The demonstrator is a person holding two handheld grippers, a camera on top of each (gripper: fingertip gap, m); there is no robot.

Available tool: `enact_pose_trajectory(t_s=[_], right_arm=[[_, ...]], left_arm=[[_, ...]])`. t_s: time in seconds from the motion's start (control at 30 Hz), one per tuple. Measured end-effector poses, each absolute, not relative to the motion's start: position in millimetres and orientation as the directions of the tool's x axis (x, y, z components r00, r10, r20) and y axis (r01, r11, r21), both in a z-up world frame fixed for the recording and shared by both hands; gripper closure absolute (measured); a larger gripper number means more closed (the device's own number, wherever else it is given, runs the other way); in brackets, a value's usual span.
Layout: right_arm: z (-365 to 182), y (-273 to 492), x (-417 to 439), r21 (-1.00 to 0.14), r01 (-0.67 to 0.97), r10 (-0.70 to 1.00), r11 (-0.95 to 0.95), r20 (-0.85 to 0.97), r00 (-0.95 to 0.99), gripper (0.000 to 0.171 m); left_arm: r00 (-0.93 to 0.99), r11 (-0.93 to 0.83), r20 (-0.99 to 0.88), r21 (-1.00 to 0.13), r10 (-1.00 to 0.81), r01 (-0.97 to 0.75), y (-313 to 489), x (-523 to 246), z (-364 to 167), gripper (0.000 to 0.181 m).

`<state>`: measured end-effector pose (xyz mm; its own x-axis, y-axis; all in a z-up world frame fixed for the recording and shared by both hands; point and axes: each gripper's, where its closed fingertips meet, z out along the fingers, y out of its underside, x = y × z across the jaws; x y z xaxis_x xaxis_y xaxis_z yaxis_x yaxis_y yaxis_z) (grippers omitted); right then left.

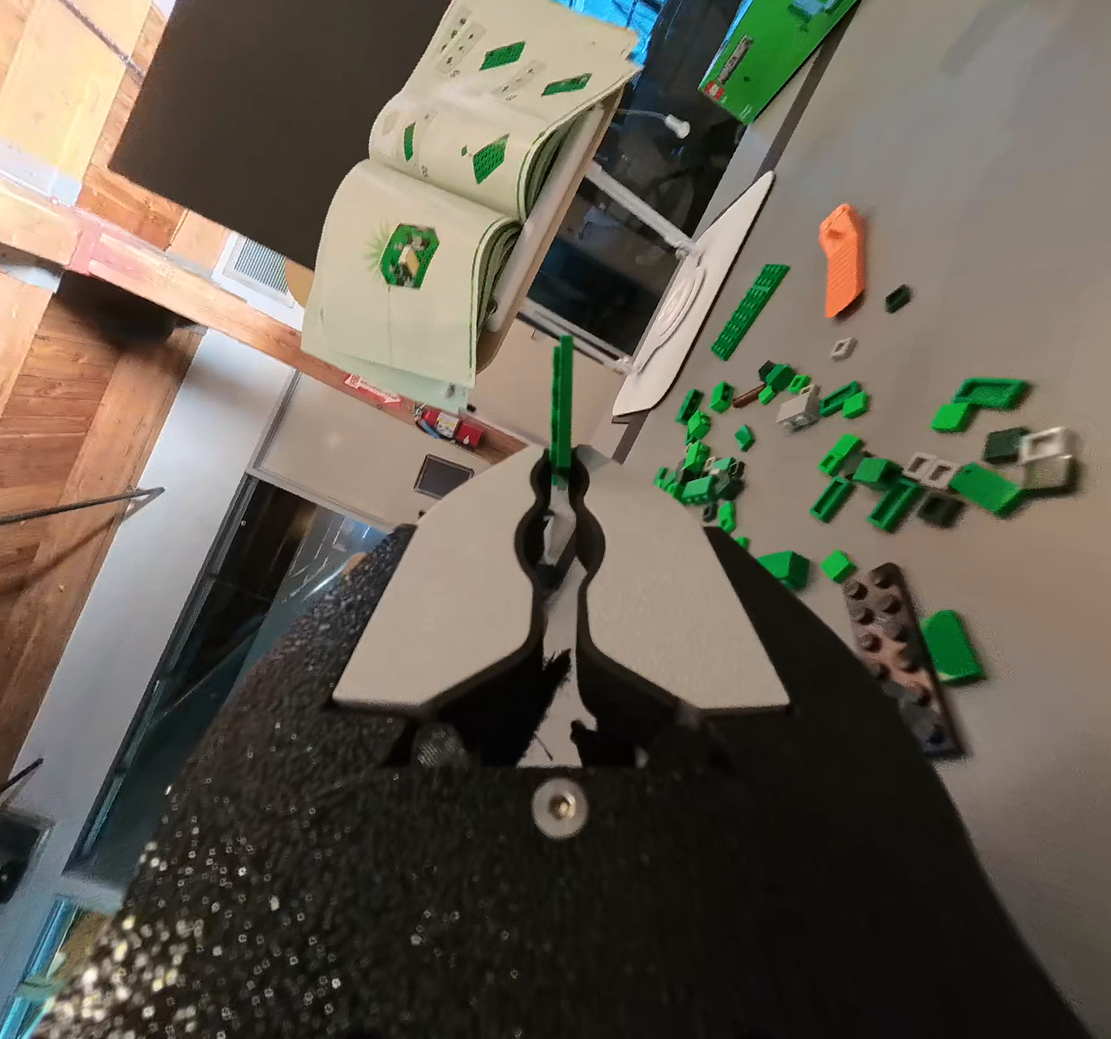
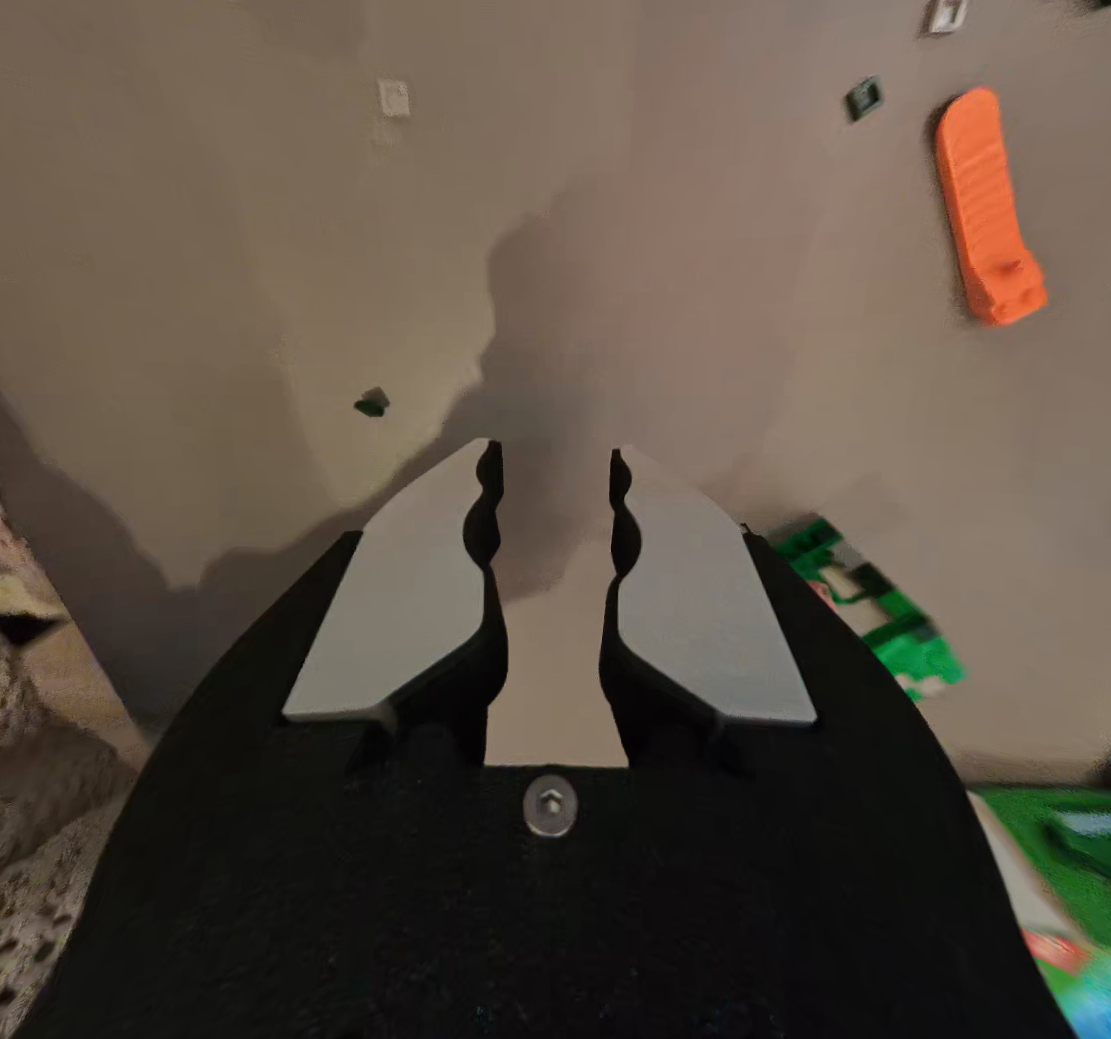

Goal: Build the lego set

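The left claw (image 1: 562,460) is clenched on a thin green plate (image 1: 563,403), gripped edge-on at the fingertips so that it sticks straight out ahead of them, lifted clear of the grey worktop (image 1: 962,180). Beyond its tip an open instruction booklet (image 1: 457,168) rests on a white stand (image 1: 691,288). To the claw's right, loose green, white and dark bricks (image 1: 872,469) lie scattered, with a long green plate (image 1: 750,311) and an orange brick separator (image 1: 841,258) farther out, and a dark studded plate (image 1: 896,649) close beside the claw. The right claw (image 2: 556,448) is released, holding nothing, its fingers apart above bare worktop; a small dark green piece (image 2: 371,401) lies just ahead to its left.
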<state>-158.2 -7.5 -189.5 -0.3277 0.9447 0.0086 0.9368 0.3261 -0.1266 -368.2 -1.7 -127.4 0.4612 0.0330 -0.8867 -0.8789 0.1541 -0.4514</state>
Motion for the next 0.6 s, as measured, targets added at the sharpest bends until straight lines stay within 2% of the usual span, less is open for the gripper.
enact_pose_trajectory(t_s=[0.13,0.27,0.37,0.43,0.53,0.6], right_arm=[[-189.6,-46.2,-143.4,-0.49,0.844,0.96,0.219,-0.044,-0.275,0.146],[-197.0,-73.9,-137.3,-0.684,0.706,0.975,0.183,0.038,-0.217,0.145],[-203.9,-89.5,-131.4,-0.702,0.677,0.967,0.222,0.072,-0.243,0.145],[-210.8,-94.8,-128.2,-0.694,0.663,0.946,0.281,0.084,-0.313,0.152],[-212.9,-102.0,-134.3,-0.726,0.633,0.931,0.269,0.027,-0.365,0.158],[-214.5,-100.6,-139.9,-0.72,0.623,0.923,0.307,0.066,-0.378,0.156]], left_arm=[[0.42,0.25,-0.906,-0.42,-0.056,-0.872,-7.4,-337.7,-135.0,0.177],[0.389,0.36,-0.912,-0.409,-0.129,-0.839,-18.2,-298.9,-137.4,0.177],[0.326,0.486,-0.915,-0.402,-0.236,-0.777,-38.8,-259.8,-145.2,0.177],[0.3,0.546,-0.908,-0.416,-0.292,-0.727,-52.4,-238.5,-147.3,0.177],[0.247,0.58,-0.921,-0.382,-0.3,-0.72,-61.4,-223.9,-152.4,0.177],[0.216,0.585,-0.93,-0.355,-0.296,-0.729,-63.0,-220.0,-157.1,0.177]])
